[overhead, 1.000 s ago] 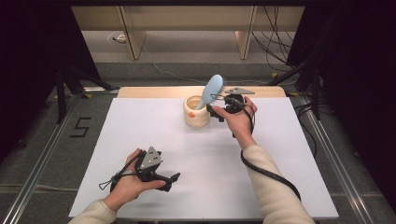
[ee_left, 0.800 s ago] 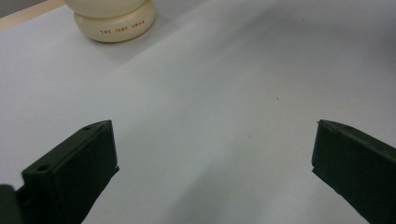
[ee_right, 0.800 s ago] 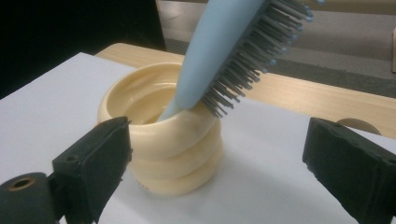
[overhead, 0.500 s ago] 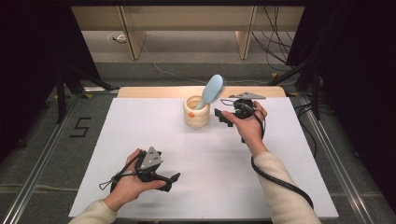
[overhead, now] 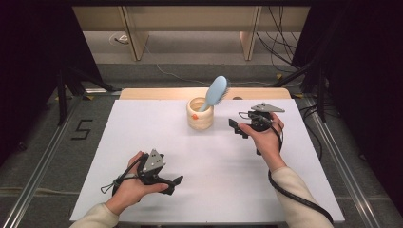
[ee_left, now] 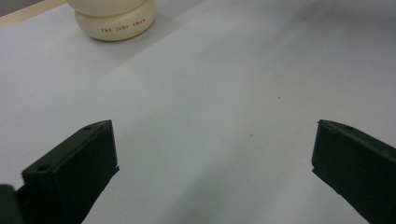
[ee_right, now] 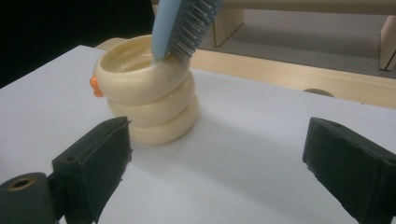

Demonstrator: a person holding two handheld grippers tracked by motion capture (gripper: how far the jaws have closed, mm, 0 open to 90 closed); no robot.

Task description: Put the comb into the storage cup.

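A cream ringed cup stands near the table's far middle. A light blue hairbrush leans in it, head up and tilted right. In the right gripper view the cup and the brush sit ahead to the left. My right gripper is held right of the cup, apart from it, jaws open with nothing between them. My left gripper rests low at the near left, open and empty. The cup's base shows far off in the left gripper view.
The white table top has a wooden strip along its far edge. Metal rails run along both sides. A floor marking "5" lies left. Wooden furniture legs and cables stand beyond the table.
My right gripper has drawn away from the brush and cup, moving right and slightly nearer. The brush stays leaning in the cup. My left gripper has not moved.
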